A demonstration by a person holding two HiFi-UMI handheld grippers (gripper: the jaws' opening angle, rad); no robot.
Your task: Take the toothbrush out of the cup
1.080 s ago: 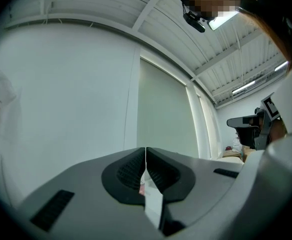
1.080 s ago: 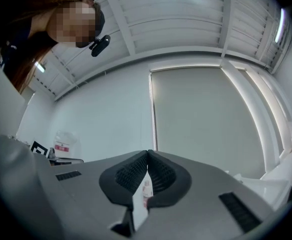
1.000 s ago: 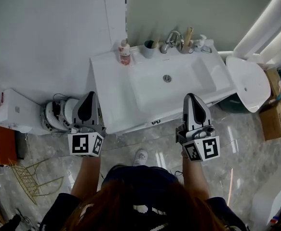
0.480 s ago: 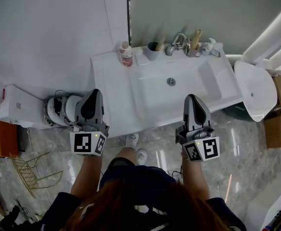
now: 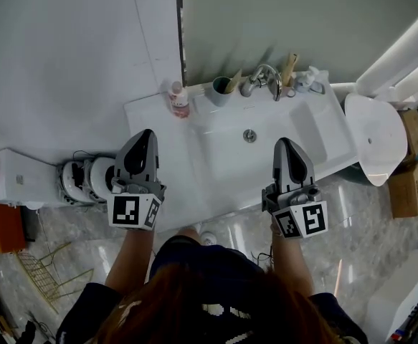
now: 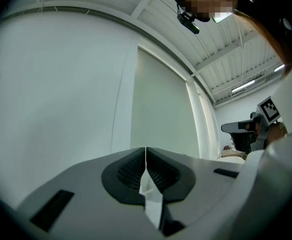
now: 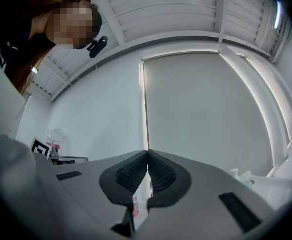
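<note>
In the head view a grey-blue cup (image 5: 221, 90) stands at the back of the white washbasin (image 5: 165, 127), left of the tap (image 5: 262, 77). A pale wooden toothbrush (image 5: 232, 83) leans out of the cup to the right. My left gripper (image 5: 145, 134) hovers over the basin's front left corner, jaws shut and empty. My right gripper (image 5: 287, 142) is over the front right part of the basin, also shut and empty. Both are well short of the cup. The left gripper (image 6: 146, 153) and right gripper (image 7: 147, 155) views show only closed pads against wall and mirror.
A red-labelled bottle (image 5: 179, 99) stands left of the cup. A wooden item (image 5: 289, 67) and a pump bottle (image 5: 309, 78) sit right of the tap. A toilet (image 5: 372, 136) and cardboard boxes (image 5: 411, 172) are at the right; a round white appliance (image 5: 85, 178) is on the floor at the left.
Both grippers have moved forward toward the washbasin and now reach over its front edge. The basin sits nearer in view. The jaws stay shut.
</note>
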